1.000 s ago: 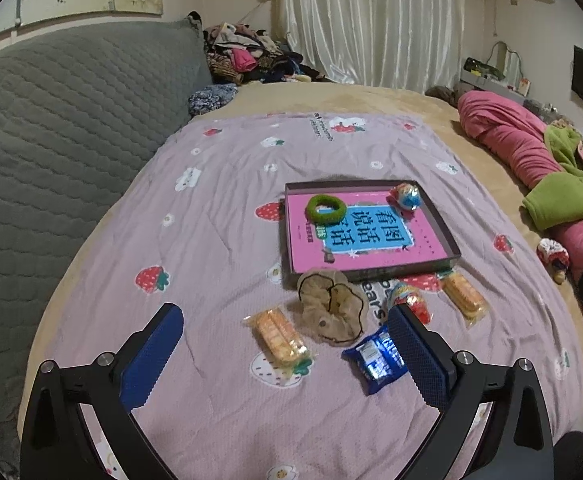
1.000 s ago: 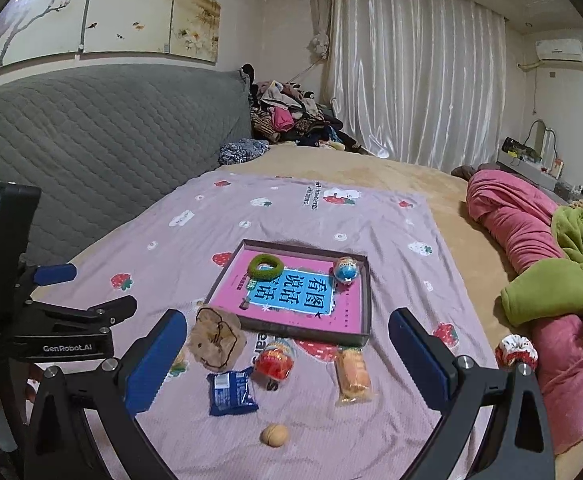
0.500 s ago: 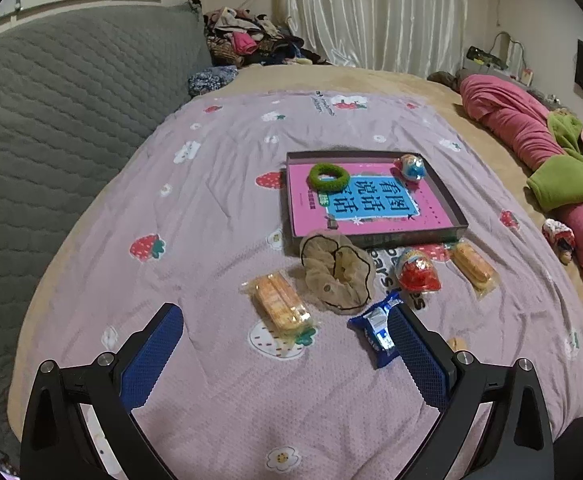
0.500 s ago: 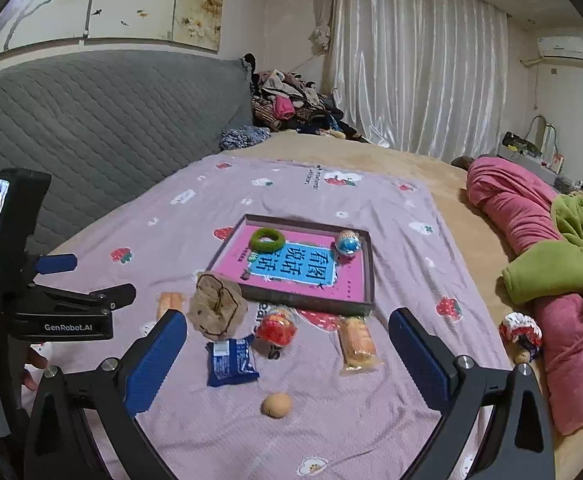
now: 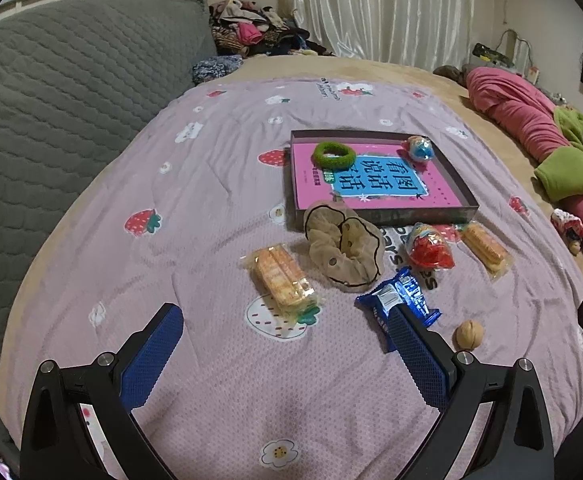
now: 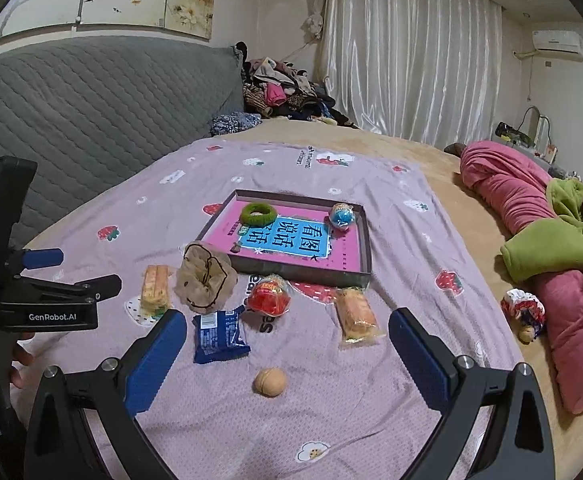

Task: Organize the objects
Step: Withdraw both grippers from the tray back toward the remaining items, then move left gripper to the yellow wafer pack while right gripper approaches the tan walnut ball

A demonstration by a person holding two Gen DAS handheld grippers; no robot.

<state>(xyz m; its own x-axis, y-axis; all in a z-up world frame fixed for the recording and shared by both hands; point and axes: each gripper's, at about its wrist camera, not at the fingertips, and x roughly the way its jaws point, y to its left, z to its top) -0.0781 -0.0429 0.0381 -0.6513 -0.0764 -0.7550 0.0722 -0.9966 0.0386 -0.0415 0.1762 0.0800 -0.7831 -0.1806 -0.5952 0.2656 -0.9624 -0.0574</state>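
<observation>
A shallow dark tray (image 5: 383, 217) (image 6: 295, 275) with a pink book cover inside holds a green hair ring (image 5: 334, 155) (image 6: 258, 214) and a small blue ball (image 5: 420, 149) (image 6: 342, 214). In front of it lie a beige scrunchie (image 5: 343, 246) (image 6: 204, 278), two biscuit packs (image 5: 281, 278) (image 6: 355, 314), a red snack bag (image 5: 429, 248) (image 6: 269, 299), a blue wrapper (image 5: 395, 302) (image 6: 219, 334) and a walnut (image 5: 469, 334) (image 6: 270, 381). My left gripper (image 5: 287, 350) is open and empty above the near biscuit pack. My right gripper (image 6: 287, 348) is open and empty above the walnut.
The purple strawberry sheet (image 5: 211, 184) covers the bed. A grey quilted headboard (image 5: 51, 100) is on the left. A pink and green duvet (image 6: 551, 232) lies on the right with a small wrapped toy (image 6: 525, 312) beside it. Clothes (image 6: 283, 88) are piled at the far end.
Both grippers have tilted down and drawn closer to the items, which now sit larger and lower in view. The walnut has come into the left wrist view. Jaws stay open.
</observation>
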